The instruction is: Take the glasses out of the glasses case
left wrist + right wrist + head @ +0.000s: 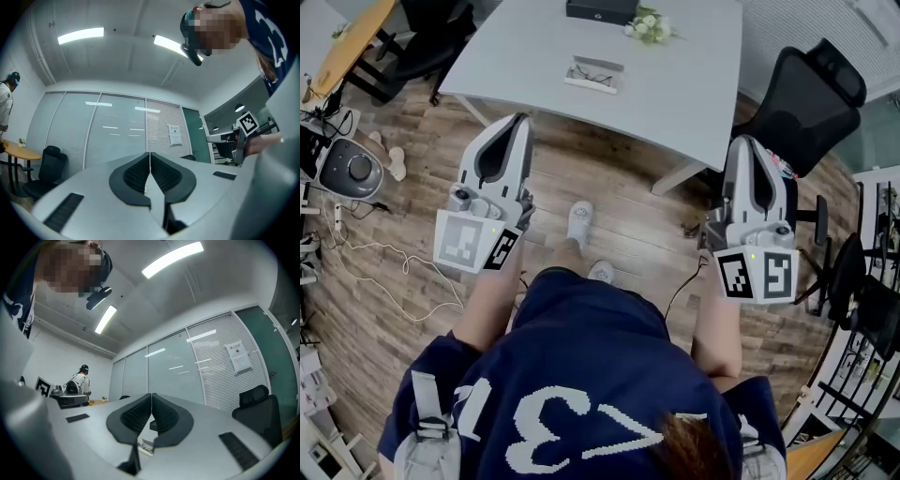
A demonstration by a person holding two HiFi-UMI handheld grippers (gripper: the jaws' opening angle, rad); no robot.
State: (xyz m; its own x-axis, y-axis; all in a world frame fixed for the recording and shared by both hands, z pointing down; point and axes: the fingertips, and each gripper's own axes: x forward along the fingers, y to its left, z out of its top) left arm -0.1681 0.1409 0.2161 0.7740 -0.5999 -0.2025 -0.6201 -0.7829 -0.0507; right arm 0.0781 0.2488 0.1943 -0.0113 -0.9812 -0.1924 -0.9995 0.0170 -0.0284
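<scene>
Grippers both ride closed and empty. My left gripper (pixel 521 120) has its jaws pressed together, ribbed pads meeting along one seam, nothing between them. My right gripper (pixel 744 141) is the same: jaws together, holding nothing. Both hang over the wooden floor (pixel 609 178), short of the near edge of the white table (pixel 694 84).

The glasses case (pixel 581 82) lies open on that table, well ahead of both tools, and closer to the left gripper's line than to the right's. The glasses (pixel 598 71) lie inside it, untouched. Beyond the case from my tools sit a black box (pixel 602 9) and a small bunch of flowers (pixel 652 26). A black office chair (pixel 811 94) stands just past the right gripper's tip, on its outer side. In the right gripper view the case shows low, under the closed jaws.
</scene>
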